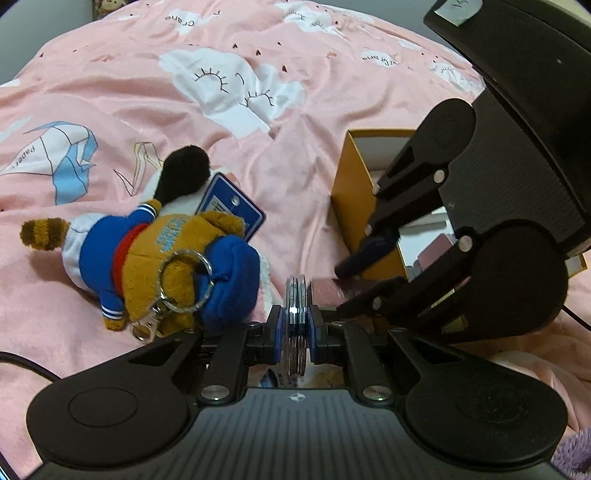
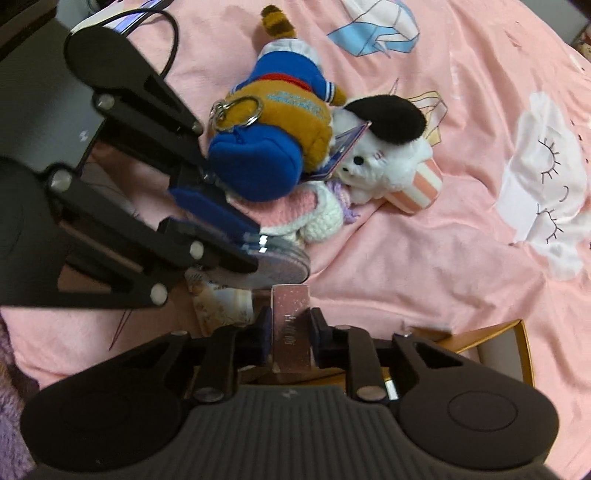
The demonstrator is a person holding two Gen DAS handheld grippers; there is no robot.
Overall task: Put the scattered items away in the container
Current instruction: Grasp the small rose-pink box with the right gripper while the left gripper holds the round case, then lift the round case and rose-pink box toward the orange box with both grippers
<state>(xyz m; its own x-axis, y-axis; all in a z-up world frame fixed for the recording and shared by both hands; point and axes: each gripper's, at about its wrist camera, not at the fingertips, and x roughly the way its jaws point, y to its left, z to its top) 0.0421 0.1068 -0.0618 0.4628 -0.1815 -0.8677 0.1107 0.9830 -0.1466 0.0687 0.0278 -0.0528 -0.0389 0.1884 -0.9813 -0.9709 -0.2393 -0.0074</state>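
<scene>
My left gripper (image 1: 295, 317) is shut on a thin stack of round clear discs (image 1: 295, 291), held edge-on above the pink bedspread. My right gripper (image 2: 290, 323) is shut on a small pink glittery box (image 2: 290, 306); its pads press both sides. The two grippers hang close together, the left gripper (image 2: 255, 242) with its discs (image 2: 286, 264) just left of the pink box. The orange cardboard container (image 1: 351, 192) stands open beside the right gripper (image 1: 341, 290), its rim (image 2: 517, 347) showing at lower right. A brown plush in blue clothes (image 1: 159, 254) lies on the bed.
A white plush dog with a black ear (image 2: 380, 158), a blue tag card (image 1: 232, 206), a crocheted pink-and-white piece (image 2: 306, 214) and a striped pink cup (image 2: 417, 188) lie clustered by the brown plush (image 2: 273, 122). A printed card (image 2: 221, 306) lies under the grippers. A black cable (image 2: 170, 33) runs at upper left.
</scene>
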